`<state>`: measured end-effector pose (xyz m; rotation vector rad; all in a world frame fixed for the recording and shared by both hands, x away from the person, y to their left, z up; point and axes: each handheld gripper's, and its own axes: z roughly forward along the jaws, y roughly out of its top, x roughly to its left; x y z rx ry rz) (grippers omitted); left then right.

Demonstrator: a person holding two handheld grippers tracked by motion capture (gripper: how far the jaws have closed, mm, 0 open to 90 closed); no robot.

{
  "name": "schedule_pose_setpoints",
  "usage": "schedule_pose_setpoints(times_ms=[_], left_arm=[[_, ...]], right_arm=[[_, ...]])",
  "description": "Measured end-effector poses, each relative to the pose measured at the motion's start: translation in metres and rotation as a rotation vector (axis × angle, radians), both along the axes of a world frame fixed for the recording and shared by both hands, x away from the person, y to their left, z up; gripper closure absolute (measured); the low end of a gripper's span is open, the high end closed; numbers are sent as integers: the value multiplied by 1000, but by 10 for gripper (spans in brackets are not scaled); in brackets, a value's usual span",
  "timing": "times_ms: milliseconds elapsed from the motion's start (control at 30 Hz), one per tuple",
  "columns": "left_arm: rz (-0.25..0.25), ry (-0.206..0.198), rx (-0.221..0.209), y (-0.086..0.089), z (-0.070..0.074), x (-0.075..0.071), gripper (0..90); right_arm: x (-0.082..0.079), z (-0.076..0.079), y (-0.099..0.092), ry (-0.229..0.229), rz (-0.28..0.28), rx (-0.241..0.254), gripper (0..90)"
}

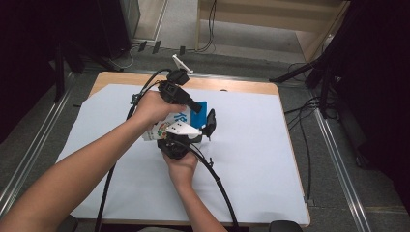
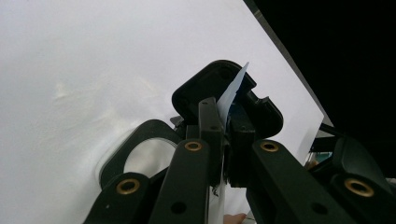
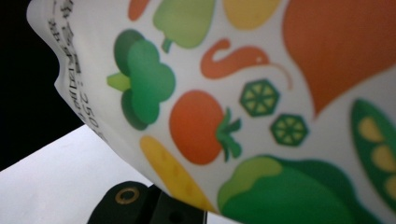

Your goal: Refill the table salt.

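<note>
- The surface [image 1: 251, 159] is covered by a white sheet, with a wooden edge showing along its far side.
- A white pouch [image 1: 170, 126] printed with coloured vegetables and blue lettering is held above the middle of the surface, between the 2 grippers.
- In the right gripper view the pouch [image 3: 243, 93] is seen very close, with a tomato, broccoli, a carrot and peas printed on it.
- The left gripper [image 1: 196, 107] is held by the left hand [image 1: 152, 106] on the far side of the pouch; its jaws are clenched on the pouch's thin top edge [image 2: 229, 95], which stands up between them in the left gripper view.
- The right gripper [image 1: 186, 137] is held by the right hand [image 1: 181, 166] on the near side, clenched on the pouch's lower part.
- A black cable [image 1: 217, 181] is seen trailing from the right gripper toward the near edge of the surface.
</note>
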<state>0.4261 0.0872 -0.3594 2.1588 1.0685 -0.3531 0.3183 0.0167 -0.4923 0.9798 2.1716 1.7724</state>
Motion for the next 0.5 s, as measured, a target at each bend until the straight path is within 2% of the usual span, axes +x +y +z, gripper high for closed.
schedule_pose_setpoints(times_ms=[300,400,500], left_arm=[[9,8,-2,0,2,1,890],[18,4,-31,2,4,0,891],[8,5,-19,2,3,0,891]], right_arm=[[0,1,0,-4,3,0,900],[0,0,-1,-10,-1,-11,900],[3,-2,-2,9,-1,-8,900]])
